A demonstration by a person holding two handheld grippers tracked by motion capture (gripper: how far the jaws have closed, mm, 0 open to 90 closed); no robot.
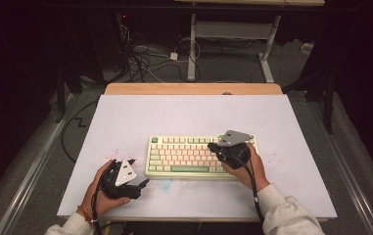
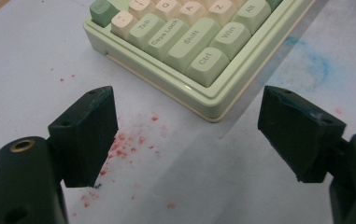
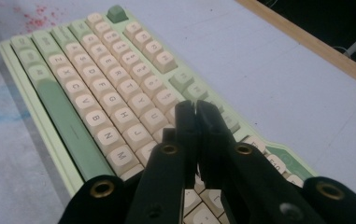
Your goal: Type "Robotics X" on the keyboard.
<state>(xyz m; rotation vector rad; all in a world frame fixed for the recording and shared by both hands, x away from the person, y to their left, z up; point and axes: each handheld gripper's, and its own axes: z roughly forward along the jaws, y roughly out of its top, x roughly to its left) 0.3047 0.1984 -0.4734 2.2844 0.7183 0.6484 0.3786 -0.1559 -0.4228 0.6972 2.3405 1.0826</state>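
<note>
Over on the left, the left tool [image 1: 125, 178] sits low on the counter [image 1: 125, 117], jaws spread wide with nothing between them, aimed at the keyboard's near left corner where the Ctrl key [image 2: 207, 64] shows. Red flecks [image 2: 129, 142] dot the counter just beneath it.

Centre stage: the keyboard [image 1: 184, 155], lying flat on the counter toward its near edge, pale green case, cream and green caps. It looks like a rigid slab with some weight to it, so I'd expect it to slide rather than bend. The smooth plastic case could slip under a pinch. The caps are the delicate part, probably popping off if levered sideways. The best hold is likely across the case edges at the short ends, not on the keys.

On the right, the right tool [image 1: 221, 147] hovers over the keys at the right end, jaws pressed together and empty, poised like a single fingertip for pressing.
</note>
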